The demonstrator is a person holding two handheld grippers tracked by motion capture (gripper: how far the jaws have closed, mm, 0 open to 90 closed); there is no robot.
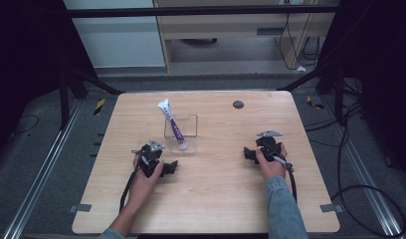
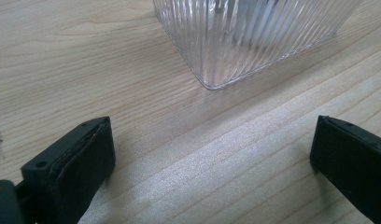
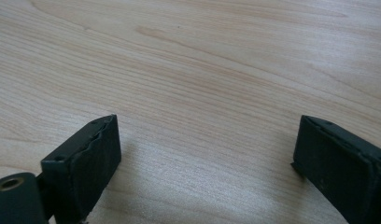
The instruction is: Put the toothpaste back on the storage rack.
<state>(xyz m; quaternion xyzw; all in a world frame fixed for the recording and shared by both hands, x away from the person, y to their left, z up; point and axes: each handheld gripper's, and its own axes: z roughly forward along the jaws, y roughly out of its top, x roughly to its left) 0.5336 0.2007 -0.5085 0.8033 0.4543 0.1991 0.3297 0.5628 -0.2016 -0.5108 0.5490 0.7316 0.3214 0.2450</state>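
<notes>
A clear ribbed square cup [image 1: 181, 133] stands near the middle of the wooden table [image 1: 216, 189]. A white and purple tube [image 1: 171, 122] leans in it, its top pointing up and to the left. My left gripper [image 1: 169, 168] rests on the table just in front and to the left of the cup, held by a hand. In the left gripper view its jaws stand wide apart [image 2: 212, 158] with nothing between them, and the cup's corner [image 2: 226, 56] is just beyond. My right gripper [image 1: 251, 153] lies on the table's right part, open [image 3: 205, 158] over bare wood.
A small dark round disc [image 1: 238, 104] sits near the far edge of the table. Metal frame bars and cables run around the table on the floor. A sleeve in denim [image 1: 283, 209] comes in from the bottom right.
</notes>
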